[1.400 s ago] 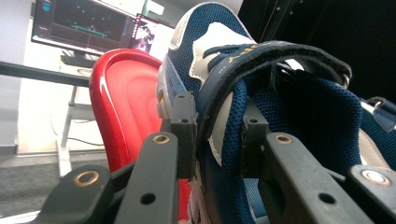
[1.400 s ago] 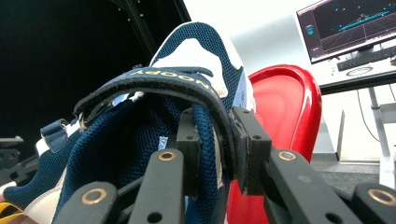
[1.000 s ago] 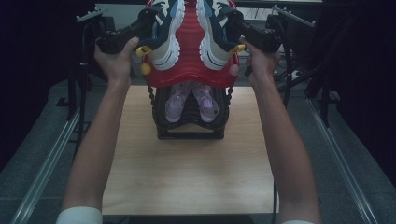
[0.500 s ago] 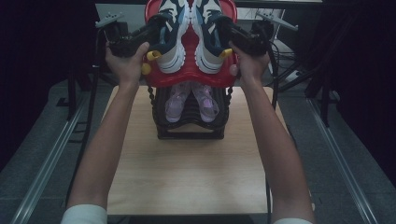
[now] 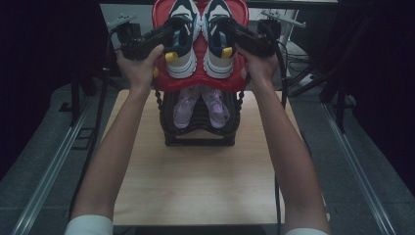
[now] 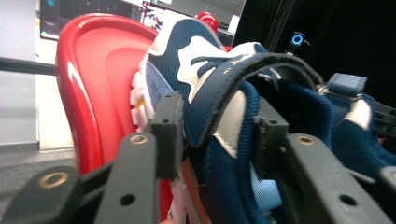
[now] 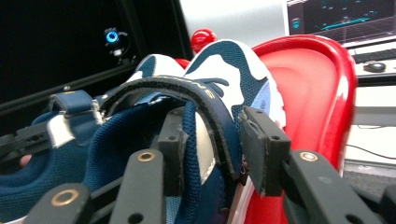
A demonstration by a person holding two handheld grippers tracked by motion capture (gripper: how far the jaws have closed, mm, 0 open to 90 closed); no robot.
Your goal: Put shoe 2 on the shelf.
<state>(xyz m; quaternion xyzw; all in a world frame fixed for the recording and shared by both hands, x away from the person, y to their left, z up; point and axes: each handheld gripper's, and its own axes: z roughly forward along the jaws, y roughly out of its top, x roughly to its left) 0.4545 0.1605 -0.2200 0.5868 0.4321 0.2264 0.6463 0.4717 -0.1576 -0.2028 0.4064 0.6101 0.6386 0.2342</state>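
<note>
Left gripper (image 5: 172,30): black 2-jaw tool whose jaws have just been opening, standing loose around the collar of the left sneaker (image 5: 182,39), pads clear of the fabric in the left gripper view. Right gripper (image 5: 226,25): same build, jaws likewise just been opening, straddling the strap side of the right sneaker (image 5: 216,41) without pressing.

Sneakers: 2, navy mesh uppers with white leather panels, a pale blue side patch, thick white rubber soles and a curved navy hook-and-loop strap (image 6: 243,74). They are lying side by side on the top tier, long axes running away from the person, toes pointing to the far end, heels at the near lip.

Top tier (image 5: 198,83): glossy red moulded plastic, rounded and dished, sitting on a black stacked shoe rack (image 5: 198,132).

Lower tier is holding 2 translucent lilac shoes (image 5: 200,105).

Rack is standing on a pale wood-grain table (image 5: 195,181).
</note>
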